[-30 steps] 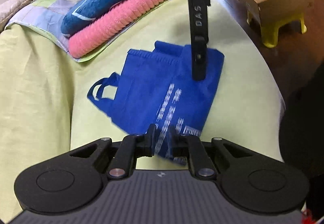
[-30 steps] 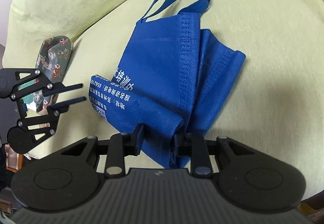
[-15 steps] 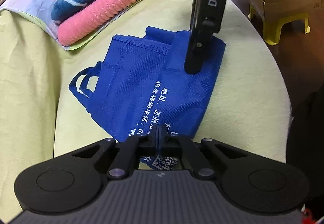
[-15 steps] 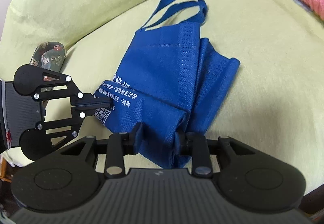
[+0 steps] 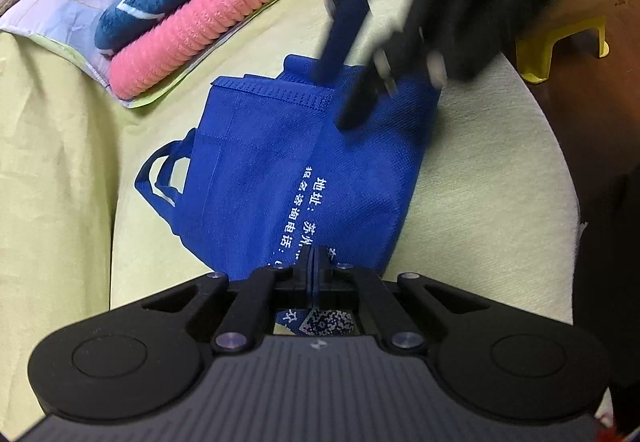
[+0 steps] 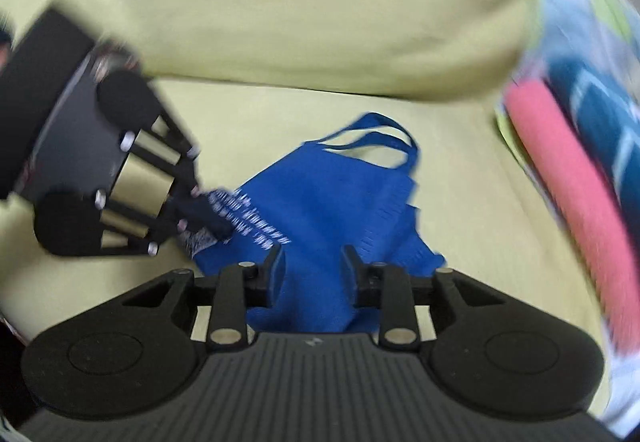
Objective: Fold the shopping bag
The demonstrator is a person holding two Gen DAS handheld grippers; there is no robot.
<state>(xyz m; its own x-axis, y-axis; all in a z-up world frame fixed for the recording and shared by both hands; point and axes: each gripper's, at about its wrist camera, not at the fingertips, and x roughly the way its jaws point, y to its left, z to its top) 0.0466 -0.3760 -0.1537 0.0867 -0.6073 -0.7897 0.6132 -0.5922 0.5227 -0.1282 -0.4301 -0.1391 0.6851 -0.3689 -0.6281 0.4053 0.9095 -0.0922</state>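
The blue shopping bag (image 5: 304,162) lies half folded on the green couch cushion (image 5: 480,202), near the pink towel (image 5: 208,26). It looks soft, light and floppy, so edges are best to grab. The left hand-held gripper (image 5: 314,262) pinches its near edge. The right hand-held gripper (image 6: 312,262) holds a thick fold loosely.
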